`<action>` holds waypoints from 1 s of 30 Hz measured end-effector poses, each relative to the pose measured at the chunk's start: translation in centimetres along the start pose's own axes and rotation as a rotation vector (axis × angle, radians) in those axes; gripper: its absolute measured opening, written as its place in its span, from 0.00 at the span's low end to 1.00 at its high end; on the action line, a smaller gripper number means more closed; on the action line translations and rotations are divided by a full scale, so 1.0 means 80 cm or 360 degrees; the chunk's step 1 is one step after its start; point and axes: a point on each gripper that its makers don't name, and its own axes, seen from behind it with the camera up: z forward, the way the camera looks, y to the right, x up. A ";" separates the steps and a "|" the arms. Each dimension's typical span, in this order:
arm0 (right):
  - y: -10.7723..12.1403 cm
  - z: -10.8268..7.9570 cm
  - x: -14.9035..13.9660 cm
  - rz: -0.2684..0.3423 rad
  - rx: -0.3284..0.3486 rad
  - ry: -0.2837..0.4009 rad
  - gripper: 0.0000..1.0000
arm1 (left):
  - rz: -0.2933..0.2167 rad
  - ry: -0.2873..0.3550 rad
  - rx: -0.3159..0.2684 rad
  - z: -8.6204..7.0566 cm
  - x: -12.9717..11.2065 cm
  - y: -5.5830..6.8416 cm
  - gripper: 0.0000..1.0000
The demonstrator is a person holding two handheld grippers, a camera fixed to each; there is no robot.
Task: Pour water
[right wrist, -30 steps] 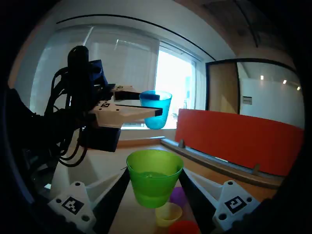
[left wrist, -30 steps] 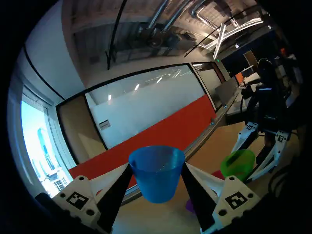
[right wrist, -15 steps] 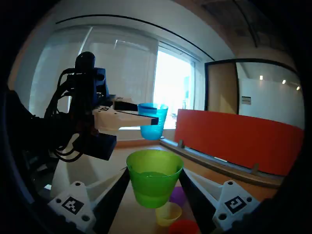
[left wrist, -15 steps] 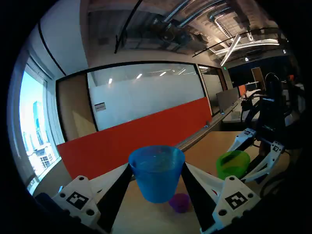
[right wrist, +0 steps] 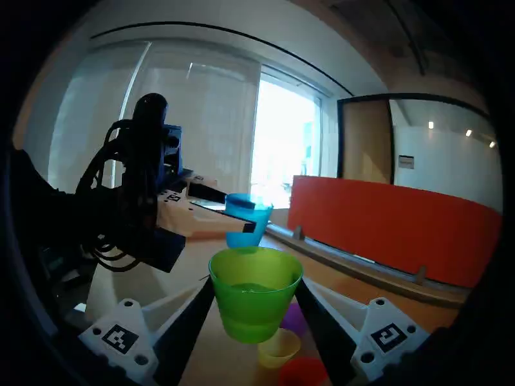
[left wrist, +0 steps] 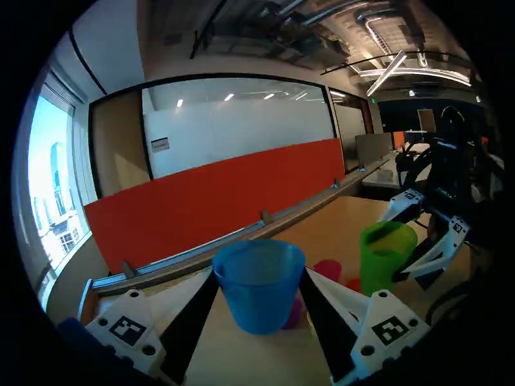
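left tool (left wrist: pixel 259 278) clamps blue cup (left wrist: pixel 259 299), right tool (right wrist: pixel 254 286) green cup (right wrist: pixel 255 307), both seemingly upright.

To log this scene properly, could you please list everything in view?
blue cup: one, blue, held in the air
green cup: one, green, partly filled, held in the air
small cups: three, purple, yellow, red, on the table below the green cup
table: one, light wood
partition: one, orange-red, along the table's far edge
window: one, bright
left gripper: one, white and black, shut on blue cup
right gripper: one, white and black, shut on green cup
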 end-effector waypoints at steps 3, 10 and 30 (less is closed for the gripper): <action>0.001 -0.001 -0.006 0.0010 -0.0002 -0.0015 0.89 | -0.0007 -0.0059 -0.0024 0.004 -0.016 0.006 0.86; 0.003 -0.005 -0.026 0.0018 0.0007 -0.0072 0.89 | 0.0021 -0.0174 -0.0057 0.013 -0.046 0.013 0.86; 0.008 -0.013 -0.080 0.0039 0.0029 -0.0241 0.90 | 0.0113 -0.0467 -0.0229 0.022 -0.125 0.045 0.86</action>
